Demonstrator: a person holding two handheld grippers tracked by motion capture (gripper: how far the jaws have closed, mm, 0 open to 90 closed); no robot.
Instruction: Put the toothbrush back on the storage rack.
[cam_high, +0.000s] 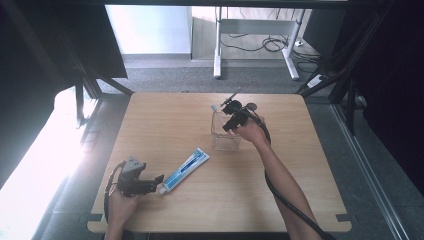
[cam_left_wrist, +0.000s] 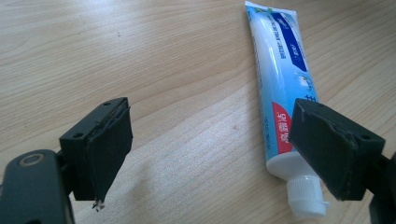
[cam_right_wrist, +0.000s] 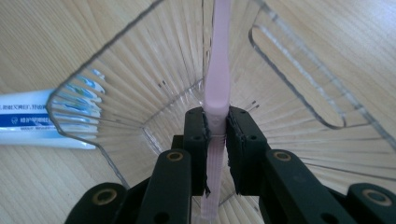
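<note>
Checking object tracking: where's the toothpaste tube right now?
High view: the toothpaste tube lies flat on the table, front-left, cap just beside the open left gripper, nearer than the clear cup.

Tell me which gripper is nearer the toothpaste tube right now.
Left. The left gripper sits at the toothpaste tube cap end; the right gripper is farther off, over the clear cup.
</note>
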